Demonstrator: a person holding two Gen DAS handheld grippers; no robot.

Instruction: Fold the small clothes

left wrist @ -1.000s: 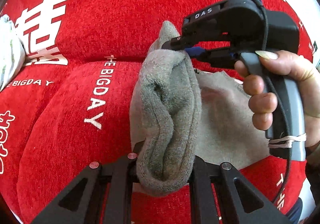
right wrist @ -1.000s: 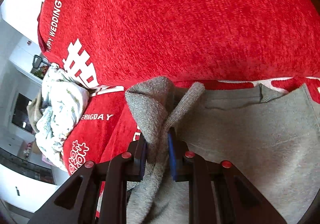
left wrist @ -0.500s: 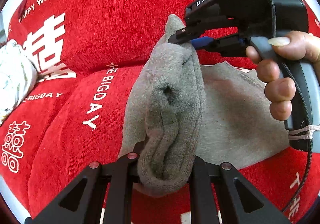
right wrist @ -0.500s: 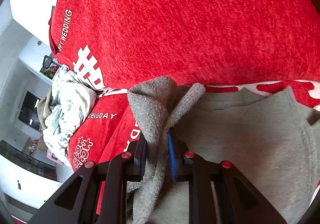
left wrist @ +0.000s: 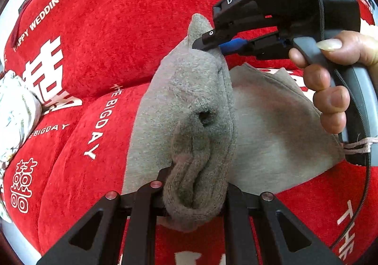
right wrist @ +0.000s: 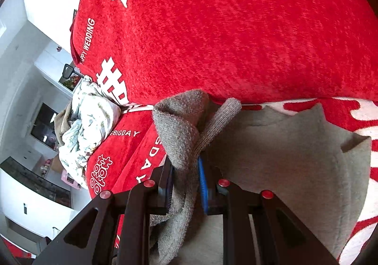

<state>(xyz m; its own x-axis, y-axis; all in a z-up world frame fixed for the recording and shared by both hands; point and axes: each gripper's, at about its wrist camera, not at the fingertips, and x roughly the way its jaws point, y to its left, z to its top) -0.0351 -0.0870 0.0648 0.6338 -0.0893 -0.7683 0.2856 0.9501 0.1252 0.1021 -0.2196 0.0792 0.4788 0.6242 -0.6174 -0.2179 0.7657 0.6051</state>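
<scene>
A small grey knit garment (left wrist: 189,109) lies on a red sofa cover (left wrist: 106,36), and one edge of it is lifted into a ridge between the two grippers. My left gripper (left wrist: 196,196) is shut on the near end of that thick fold. In the left wrist view the right gripper (left wrist: 212,46), held by a hand (left wrist: 330,80), pinches the far end of the fold. The right wrist view shows the right gripper (right wrist: 186,184) shut on bunched grey fabric (right wrist: 182,137), with the flat part of the garment (right wrist: 295,158) spread to the right.
A crumpled white patterned cloth (right wrist: 87,121) lies at the left end of the sofa, also at the left edge of the left wrist view as a white cloth (left wrist: 11,118). The sofa backrest (right wrist: 236,28) rises behind the garment. A room with cabinets (right wrist: 30,135) lies beyond the sofa's left end.
Both grippers have carried the lifted grey fold sideways across the sofa, toward the flat part of the garment. The grips have not changed. The left gripper has also rolled a little.
</scene>
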